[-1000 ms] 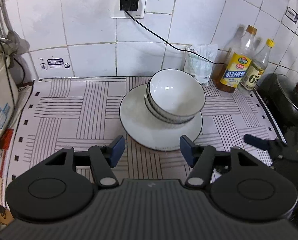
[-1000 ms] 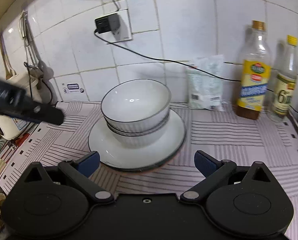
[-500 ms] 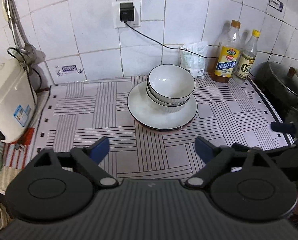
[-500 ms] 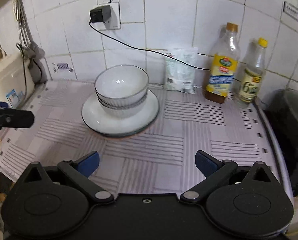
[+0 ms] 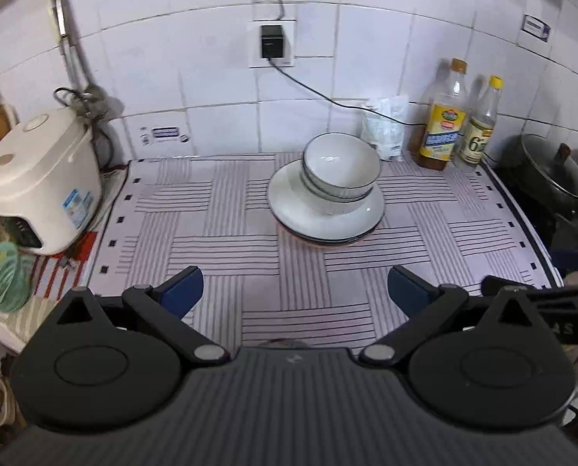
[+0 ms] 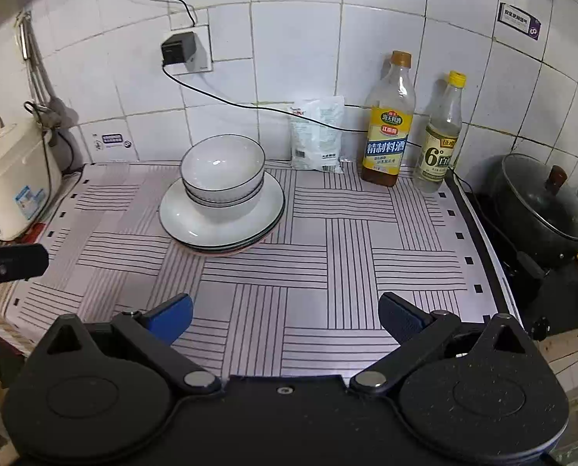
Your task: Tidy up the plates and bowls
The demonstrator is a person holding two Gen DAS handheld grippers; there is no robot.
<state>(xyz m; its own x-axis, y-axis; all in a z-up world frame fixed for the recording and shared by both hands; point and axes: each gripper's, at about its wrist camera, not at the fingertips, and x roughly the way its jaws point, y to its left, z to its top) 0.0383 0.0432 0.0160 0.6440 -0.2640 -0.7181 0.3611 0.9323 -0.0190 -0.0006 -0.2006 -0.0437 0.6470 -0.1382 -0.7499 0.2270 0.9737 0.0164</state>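
Note:
Two nested white bowls with dark rims (image 5: 341, 173) (image 6: 223, 176) sit on a stack of white plates (image 5: 289, 209) (image 6: 180, 221) on the striped mat at the back of the counter. My left gripper (image 5: 294, 291) is open and empty, held back near the counter's front edge, well short of the stack. My right gripper (image 6: 285, 316) is open and empty too, near the front edge, to the right of the stack. The left gripper's finger shows at the left edge of the right wrist view (image 6: 13, 262).
A white rice cooker (image 5: 40, 178) stands at the left. A white packet (image 6: 318, 134) and two bottles (image 6: 389, 120) (image 6: 440, 139) stand against the tiled wall. A dark lidded pot (image 6: 541, 206) sits on the stove at the right. A cable hangs from the wall socket (image 5: 271, 42).
Both grippers have pulled back and up from the stack toward the counter's front edge. The left jaws have opened wider. The bowls and plates have not moved.

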